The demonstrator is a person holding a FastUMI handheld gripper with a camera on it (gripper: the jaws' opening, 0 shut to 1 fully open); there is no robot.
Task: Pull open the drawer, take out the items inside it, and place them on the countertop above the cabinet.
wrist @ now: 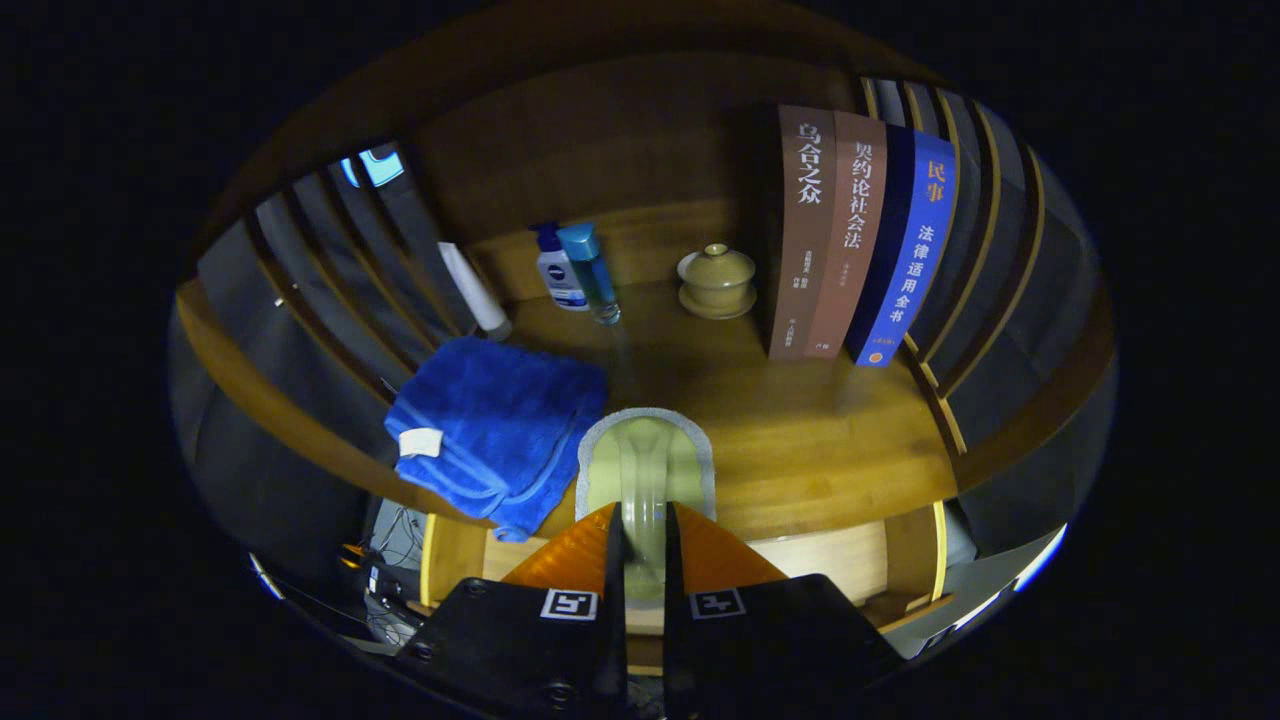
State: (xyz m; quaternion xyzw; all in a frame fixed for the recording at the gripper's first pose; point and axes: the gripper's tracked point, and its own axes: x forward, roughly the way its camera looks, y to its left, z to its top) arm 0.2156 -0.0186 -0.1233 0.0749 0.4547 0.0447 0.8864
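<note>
The gripper points forward and slightly down over the wooden countertop, its two fingers drawn close together and pinching the pale green handle of a scrubbing brush. The brush's oval head, edged in grey, sits just ahead of the fingertips, over the front edge of the countertop; whether it touches the wood cannot be told. Below the fingers, the open drawer shows its light wooden interior.

Taking the brush as landmark: a folded blue towel lies just to its left, one corner hanging over the countertop's edge. Beyond the brush, toward the back, stand a white bottle and a blue bottle side by side, with a white tube leaning further left. Beyond and right of the brush sits a lidded ceramic cup, and further right three books stand upright.
</note>
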